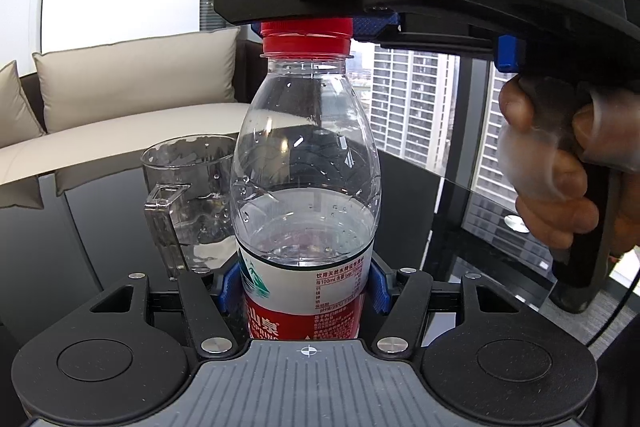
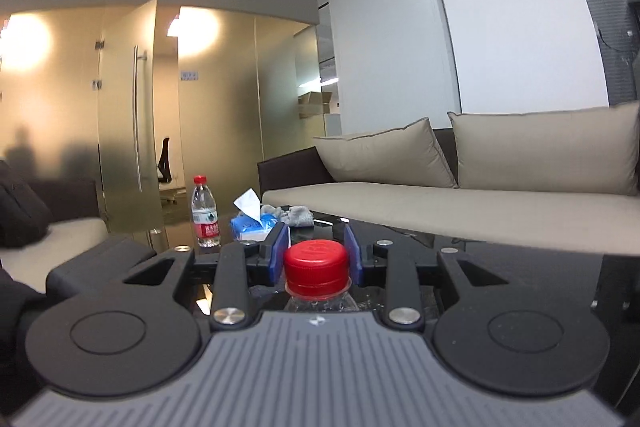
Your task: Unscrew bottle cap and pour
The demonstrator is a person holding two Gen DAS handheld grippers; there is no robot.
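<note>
A clear water bottle with a red-and-white label stands upright on the black glass table, about half full. My left gripper is shut on the bottle at its label, blue pads pressing both sides. The red cap is on the neck. My right gripper comes in from the right at cap height. In the right wrist view the cap sits between the blue pads of the right gripper, with small gaps showing on each side. A clear plastic mug stands just behind-left of the bottle.
A second capped water bottle, a blue tissue pack and a grey cloth lie at the table's far side. A beige sofa with cushions runs along the table. The table's right edge faces windows.
</note>
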